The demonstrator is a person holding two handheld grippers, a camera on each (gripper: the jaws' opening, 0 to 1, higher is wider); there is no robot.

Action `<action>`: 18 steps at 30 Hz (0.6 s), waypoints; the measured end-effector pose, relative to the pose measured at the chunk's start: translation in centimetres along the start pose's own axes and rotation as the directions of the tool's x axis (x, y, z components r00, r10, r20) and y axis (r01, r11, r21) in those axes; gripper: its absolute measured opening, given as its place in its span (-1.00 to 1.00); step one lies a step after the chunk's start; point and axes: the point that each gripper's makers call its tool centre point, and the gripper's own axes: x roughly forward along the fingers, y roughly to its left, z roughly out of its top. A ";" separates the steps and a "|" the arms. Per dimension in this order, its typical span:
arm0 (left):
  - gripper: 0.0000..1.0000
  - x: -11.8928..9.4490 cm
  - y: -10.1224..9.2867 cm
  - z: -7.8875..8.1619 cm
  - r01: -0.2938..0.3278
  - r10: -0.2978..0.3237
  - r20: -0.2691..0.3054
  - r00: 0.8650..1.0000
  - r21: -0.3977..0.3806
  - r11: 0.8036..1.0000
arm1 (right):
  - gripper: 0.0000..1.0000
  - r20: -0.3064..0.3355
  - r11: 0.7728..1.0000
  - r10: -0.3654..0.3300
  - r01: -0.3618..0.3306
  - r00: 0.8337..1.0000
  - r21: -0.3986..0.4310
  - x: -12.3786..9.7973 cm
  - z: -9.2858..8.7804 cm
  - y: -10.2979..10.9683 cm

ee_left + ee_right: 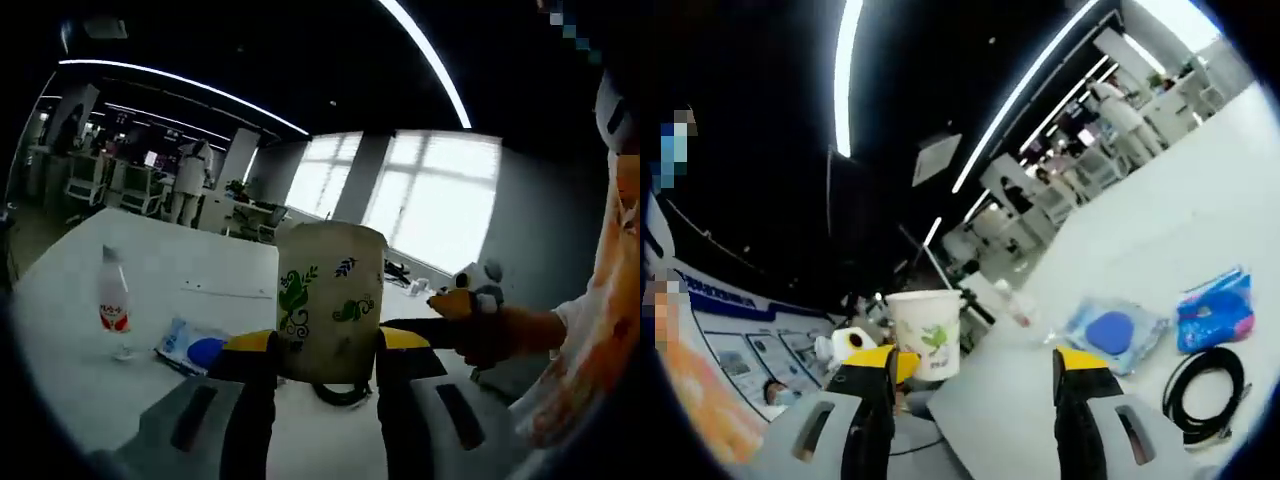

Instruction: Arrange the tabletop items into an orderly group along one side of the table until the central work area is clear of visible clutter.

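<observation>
Two grippers: left gripper (313, 352) clamps the paper cup (330, 300); right gripper (975, 370) spread, empty.
Surface: white table (190, 270), bottle (113, 303) standing far left.
Room: open office, ceiling light strips (848, 70).

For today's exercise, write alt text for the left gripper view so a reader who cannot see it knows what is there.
The left gripper holds a cream cup with green leaf prints between its jaws above a white table. A small bottle with a red label stands at left beside a blue packet; the right gripper reaches in from the right.
</observation>
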 end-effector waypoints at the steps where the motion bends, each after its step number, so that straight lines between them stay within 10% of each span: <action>1: -0.26 0.1 -0.7 0.2 0.029 -0.029 0.005 1.000 -0.007 1.000 | 0.34 -0.003 1.000 0.030 -0.030 1.000 0.006 0.4 0.1 0.6; 10: -0.26 0.1 -5.1 0.8 0.205 -0.205 0.016 0.979 -0.045 0.978 | 0.19 -0.077 0.971 0.229 -0.234 0.970 -0.054 2.3 0.4 5.3; 18: -0.28 0.2 -5.3 0.2 0.206 -0.206 -0.024 0.978 -0.026 0.978 | -0.14 -0.064 0.956 0.287 -0.290 0.956 -0.034 2.7 0.3 6.4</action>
